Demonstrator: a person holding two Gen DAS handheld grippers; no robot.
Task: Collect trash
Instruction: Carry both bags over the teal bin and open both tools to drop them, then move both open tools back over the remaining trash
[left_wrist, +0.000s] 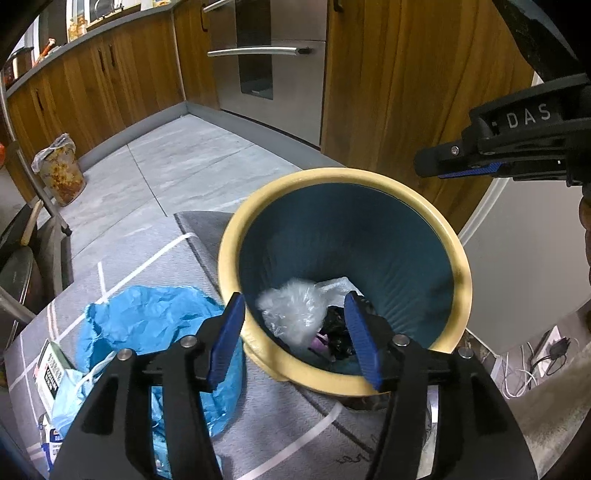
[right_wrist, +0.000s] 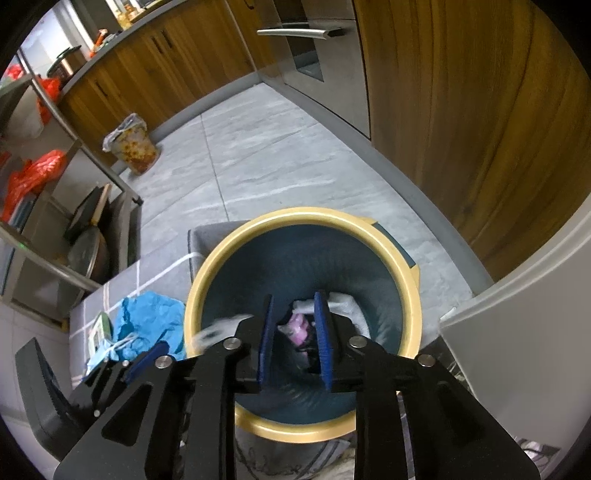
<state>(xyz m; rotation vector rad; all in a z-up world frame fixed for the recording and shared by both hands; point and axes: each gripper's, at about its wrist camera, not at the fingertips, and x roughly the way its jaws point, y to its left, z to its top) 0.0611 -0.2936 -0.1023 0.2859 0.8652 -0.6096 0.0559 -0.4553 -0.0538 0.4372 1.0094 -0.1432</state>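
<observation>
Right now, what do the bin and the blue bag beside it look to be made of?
The bin: apparently matte plastic, with a smooth moulded cream rim and teal inside. The blue bag: thin plastic film or tissue, crumpled in sharp creases; which one is unclear.

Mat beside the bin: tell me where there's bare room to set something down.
The grey mat is bare in the strip between the blue crumpled paper and the mat's far edge, left of the yellow-rimmed bin. The tiled floor between mat and cabinets is open too. It is crowded nearer, where the blue paper, a face mask and a small carton lie together.
</observation>
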